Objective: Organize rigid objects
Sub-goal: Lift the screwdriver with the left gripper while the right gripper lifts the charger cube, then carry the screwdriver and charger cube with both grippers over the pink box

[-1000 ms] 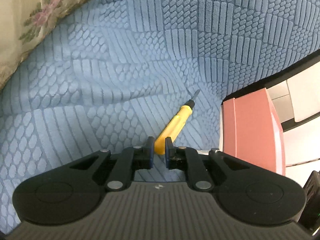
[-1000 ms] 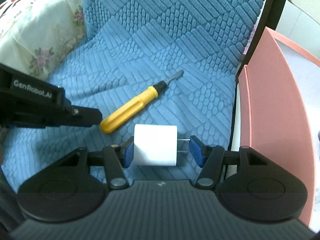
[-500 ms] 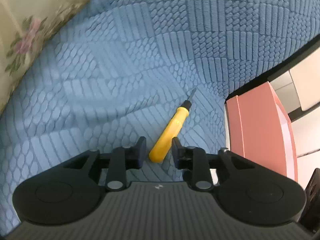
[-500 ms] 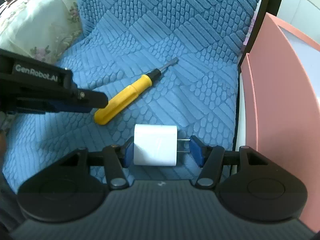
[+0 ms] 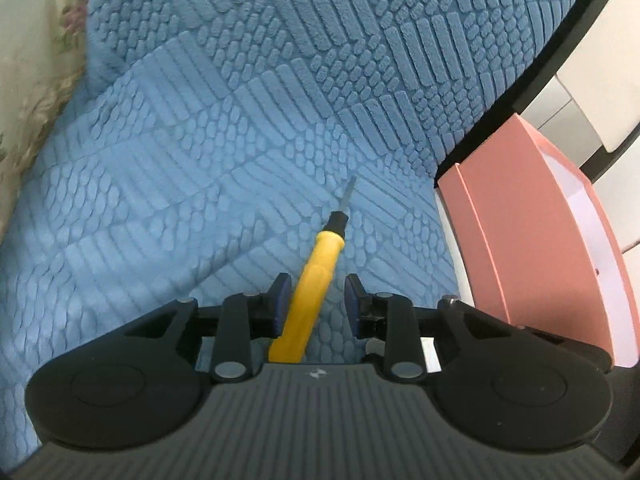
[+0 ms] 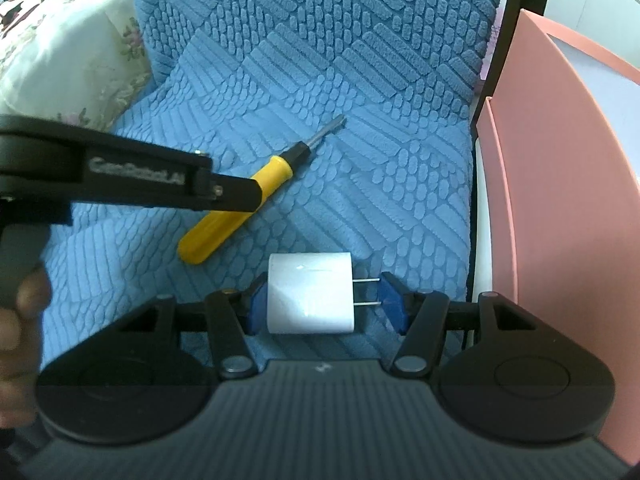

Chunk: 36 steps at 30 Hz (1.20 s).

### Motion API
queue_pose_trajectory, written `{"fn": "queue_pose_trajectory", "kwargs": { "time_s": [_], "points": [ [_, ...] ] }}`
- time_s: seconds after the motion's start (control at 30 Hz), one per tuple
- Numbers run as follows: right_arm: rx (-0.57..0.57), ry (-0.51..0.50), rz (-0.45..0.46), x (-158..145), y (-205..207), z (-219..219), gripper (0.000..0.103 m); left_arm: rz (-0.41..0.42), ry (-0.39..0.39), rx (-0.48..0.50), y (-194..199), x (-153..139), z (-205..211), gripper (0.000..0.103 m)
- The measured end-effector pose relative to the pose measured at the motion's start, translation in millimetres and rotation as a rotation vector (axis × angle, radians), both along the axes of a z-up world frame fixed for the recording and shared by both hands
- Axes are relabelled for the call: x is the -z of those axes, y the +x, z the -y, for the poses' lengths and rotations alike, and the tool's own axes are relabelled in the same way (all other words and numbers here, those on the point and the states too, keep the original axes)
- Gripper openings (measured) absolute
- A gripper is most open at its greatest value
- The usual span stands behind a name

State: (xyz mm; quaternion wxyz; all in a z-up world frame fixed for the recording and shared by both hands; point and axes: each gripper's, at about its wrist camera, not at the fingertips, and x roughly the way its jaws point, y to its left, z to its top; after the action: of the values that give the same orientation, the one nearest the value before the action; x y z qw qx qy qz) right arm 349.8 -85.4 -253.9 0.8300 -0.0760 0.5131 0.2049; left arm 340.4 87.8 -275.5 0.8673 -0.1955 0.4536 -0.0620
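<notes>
Open blue textured cover [image 6: 320,92] stretches from nine to twelve o'clock; the pink box [image 6: 560,184] walls off three o'clock, floral fabric [image 6: 60,52] bounds ten.

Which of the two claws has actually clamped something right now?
The right claw, clamping the white charger. The left claw only straddles the yellow screwdriver, with a visible gap.

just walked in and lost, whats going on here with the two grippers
A person is tidying small items off a blue textured blanket. The right gripper is clamped on a white plug adapter. The left gripper sits open around the handle of a yellow screwdriver lying on the blanket. A pink box waits to the right.
</notes>
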Motion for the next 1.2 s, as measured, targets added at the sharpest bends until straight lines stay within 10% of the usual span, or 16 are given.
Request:
{"fn": "queue_pose_trajectory", "kwargs": {
  "time_s": [0.47, 1.2],
  "points": [
    [0.017, -0.035, 0.044, 0.7, 2.4, -2.7, 0.06, 0.011, 0.154, 0.027, 9.1, 1.2, 21.1, 0.024],
    [-0.028, -0.005, 0.099, -53.1, -45.4, 24.4, 0.06, 0.042, -0.046, -0.174, -99.6, -53.7, -10.7, 0.02]
  ]
}}
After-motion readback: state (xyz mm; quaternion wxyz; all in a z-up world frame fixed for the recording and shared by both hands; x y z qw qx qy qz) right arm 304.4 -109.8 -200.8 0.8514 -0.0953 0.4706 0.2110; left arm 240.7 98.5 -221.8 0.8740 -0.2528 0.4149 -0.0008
